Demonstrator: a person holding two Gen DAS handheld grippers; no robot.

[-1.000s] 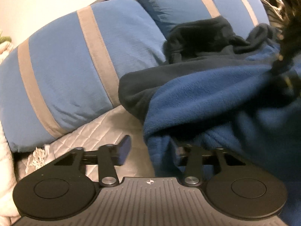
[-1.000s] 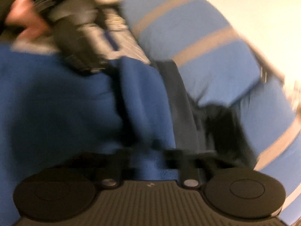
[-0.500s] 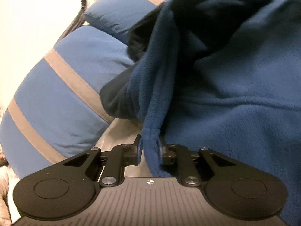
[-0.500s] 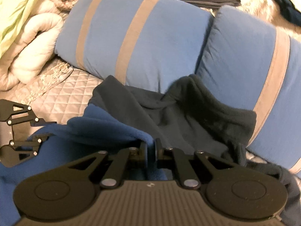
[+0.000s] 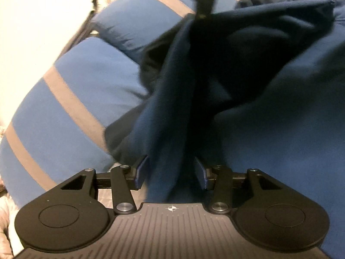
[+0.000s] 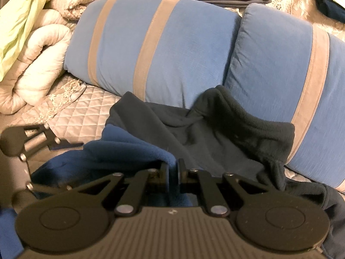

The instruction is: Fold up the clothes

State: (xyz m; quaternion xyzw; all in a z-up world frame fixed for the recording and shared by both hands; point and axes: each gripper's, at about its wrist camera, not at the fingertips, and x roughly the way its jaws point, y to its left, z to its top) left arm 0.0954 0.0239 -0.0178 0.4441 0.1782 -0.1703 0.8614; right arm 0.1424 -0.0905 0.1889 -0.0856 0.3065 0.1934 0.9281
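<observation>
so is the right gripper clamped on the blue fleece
Yes, the right gripper pinches an edge of the blue fleece between nearly closed fingers.

blue fleece [image 5: 280, 118]: cut off right and bottom | left gripper [image 6: 32, 151]: motion-blurred, jaws unclear

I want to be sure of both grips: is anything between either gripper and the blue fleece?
Nothing visible. The blue fleece hangs straight between the left gripper pads, which stand apart. The right gripper is pinched directly on its edge.
</observation>
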